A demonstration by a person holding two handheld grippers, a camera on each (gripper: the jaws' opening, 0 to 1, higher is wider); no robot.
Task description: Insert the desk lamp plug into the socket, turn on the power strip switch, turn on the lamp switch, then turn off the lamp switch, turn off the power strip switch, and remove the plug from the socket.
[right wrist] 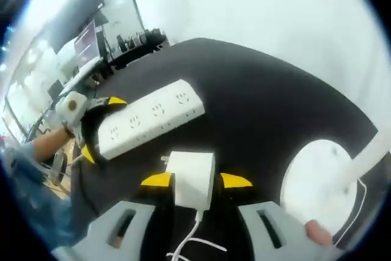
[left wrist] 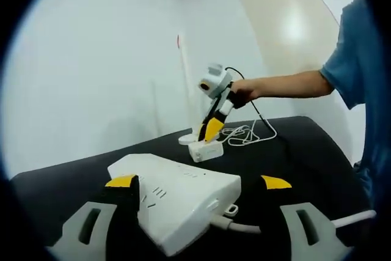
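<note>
Plug (right wrist: 192,178), a white block with its prongs facing the power strip (right wrist: 149,117), sits clamped between the yellow-tipped jaws of the right gripper (right wrist: 197,181), and a thin white cord (right wrist: 189,242) trails from its rear end back toward the camera. It is still apart from the strip, with black table (right wrist: 263,108) showing in the gap between the prongs and the nearest socket face. The strip lies flat on that black table, a long white bar with a row of socket openings on top. In the right gripper view its far end is held by the left gripper (right wrist: 98,128), whose yellow tips sit on either side of the bar. In the left gripper view the same strip (left wrist: 177,203) is seen close up, its end between that gripper's (left wrist: 198,183) jaws; the left tip presses its side, while contact on the right side cannot be told. A thick white cable (left wrist: 241,227) leaves the strip's end. Farther off in that view, the right gripper (left wrist: 211,131) holds the plug (left wrist: 204,151) down near the table, with a loose coil of white cord (left wrist: 247,134) behind it. The lamp's round white base (right wrist: 317,187) rests on the table to the right, its white stem (right wrist: 369,157) rising from it.
</note>
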